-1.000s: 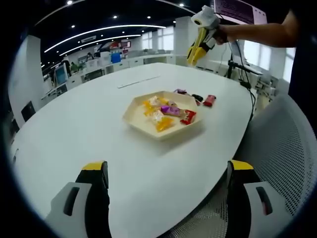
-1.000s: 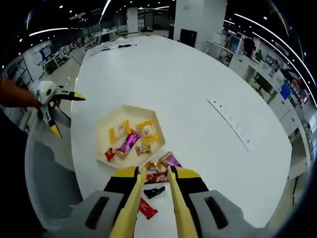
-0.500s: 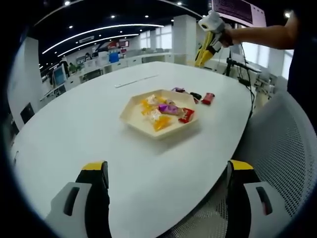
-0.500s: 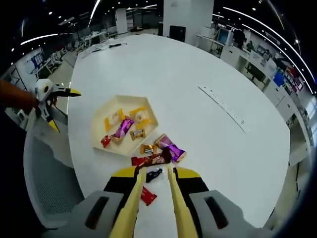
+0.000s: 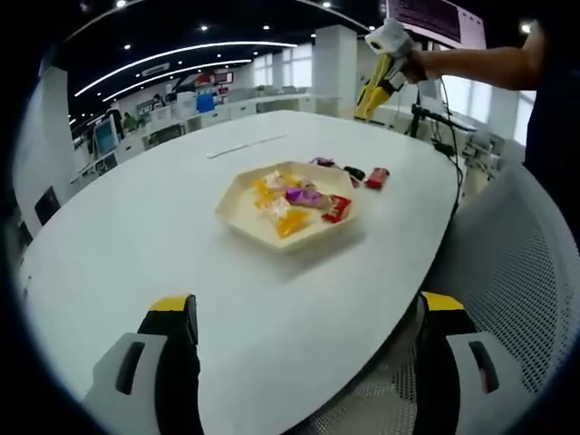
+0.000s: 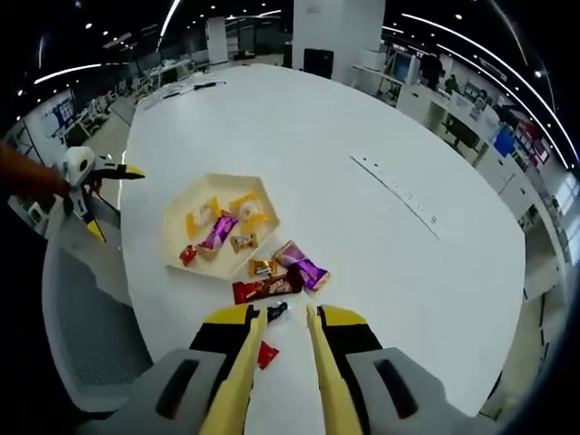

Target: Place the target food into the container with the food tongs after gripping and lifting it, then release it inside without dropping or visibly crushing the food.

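Note:
A cream hexagonal tray [image 5: 263,234] holding several wrapped candies stands mid-table. Loose candies lie just beyond it: a purple one [image 6: 304,265], a red-brown bar [image 6: 267,288], a small gold one [image 6: 263,268], a black one [image 6: 276,313] and a red one [image 6: 265,353]. My right gripper [image 6: 285,314] carries yellow tongs, slightly parted with nothing between them, hovering above the black and red candies. In the left gripper view, a hand holds the right gripper [image 5: 379,68] high beyond the table's far edge. My left gripper [image 5: 306,304] stands wide open above the near table edge, far from the tray [image 6: 181,237].
The big white oval table [image 5: 136,227] has bare surface all around the tray. A grey mesh chair [image 5: 517,272] stands at its edge. A thin strip [image 6: 394,192] lies farther across the table. The left gripper [image 6: 86,181] hangs off the table's side, near the chair.
The right gripper has drawn back and up, so tray and loose candies look smaller and farther along its tongs. The left gripper has barely shifted. No candy has moved.

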